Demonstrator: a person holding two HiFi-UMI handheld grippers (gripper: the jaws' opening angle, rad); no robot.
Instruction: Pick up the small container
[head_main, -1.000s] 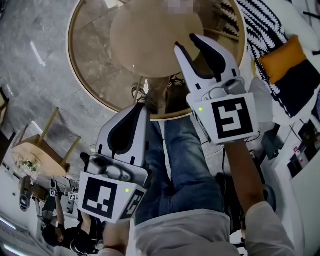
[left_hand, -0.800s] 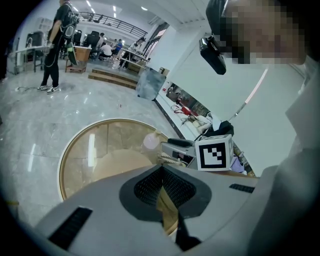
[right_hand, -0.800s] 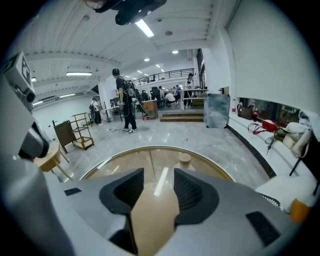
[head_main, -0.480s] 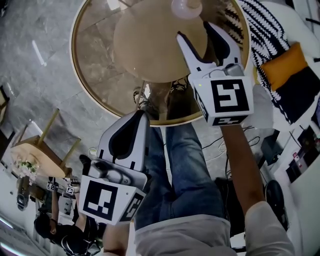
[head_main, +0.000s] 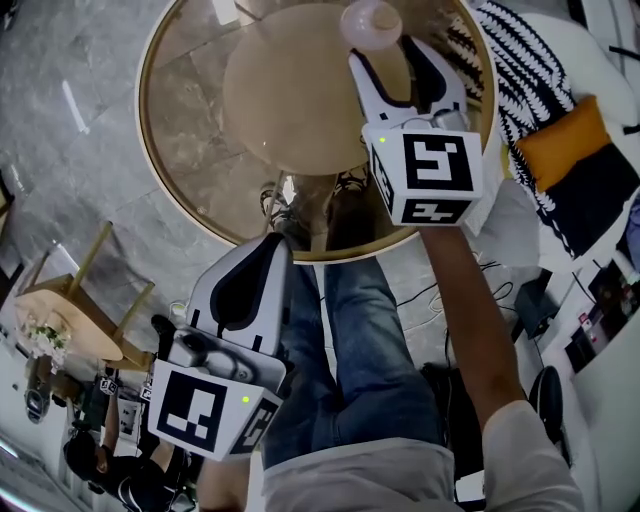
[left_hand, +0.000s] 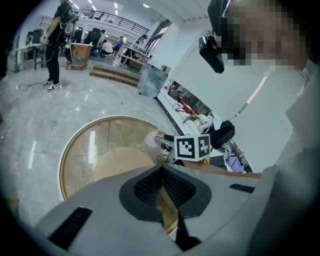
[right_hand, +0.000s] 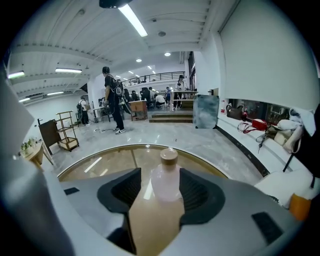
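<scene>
The small container (head_main: 370, 20) is a pale pink bottle with a tan cap, standing on the beige centre disc (head_main: 290, 90) of a round glass table (head_main: 190, 200). My right gripper (head_main: 385, 50) is open, its two jaws reaching toward the bottle from the near side. In the right gripper view the bottle (right_hand: 166, 187) stands upright between the right gripper's (right_hand: 161, 175) jaw tips, with the pads apart from it. My left gripper (head_main: 268, 255) hangs low over my lap, off the table, jaws together and holding nothing. The left gripper (left_hand: 162, 170) looks toward the table (left_hand: 85, 150).
My legs in jeans (head_main: 350, 350) are below the table edge. A black-and-white striped cushion (head_main: 520, 50) and an orange one (head_main: 560, 140) lie at the right. A small wooden side table (head_main: 70, 310) stands at the left. People stand far off across the hall (right_hand: 114, 100).
My right gripper has moved forward over the table and its jaws have spread wide. The pink bottle has come into view just ahead of them. The left gripper has hardly moved.
</scene>
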